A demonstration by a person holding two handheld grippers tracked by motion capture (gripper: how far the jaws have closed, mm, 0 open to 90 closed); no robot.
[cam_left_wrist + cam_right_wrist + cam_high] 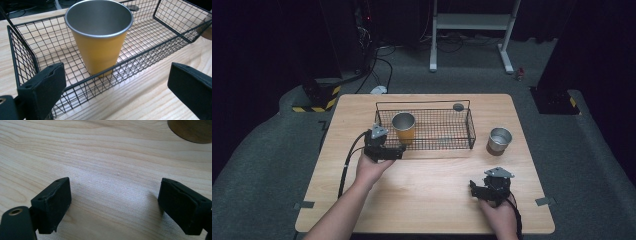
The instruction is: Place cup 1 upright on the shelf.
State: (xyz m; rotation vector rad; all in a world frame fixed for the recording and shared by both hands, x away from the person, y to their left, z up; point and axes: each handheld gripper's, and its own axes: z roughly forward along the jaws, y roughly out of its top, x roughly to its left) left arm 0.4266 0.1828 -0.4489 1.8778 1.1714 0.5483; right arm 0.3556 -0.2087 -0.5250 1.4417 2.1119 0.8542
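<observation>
Left gripper point(117, 92): we hold it released, jaws wide apart, just outside the near wall of the wire basket point(155, 47).
Yellow cup point(98, 37): we see it upright inside the basket, straight ahead of our left jaws, behind the mesh.
Right gripper point(113, 205): we hold it released over bare table point(100, 157), grasping nothing.
Brown cup point(499, 140): it stands beyond our right gripper, outside the basket's right end.

A dark lab: hazard-striped stand base point(317, 100), cables point(382, 65), carpeted floor point(257, 150).
</observation>
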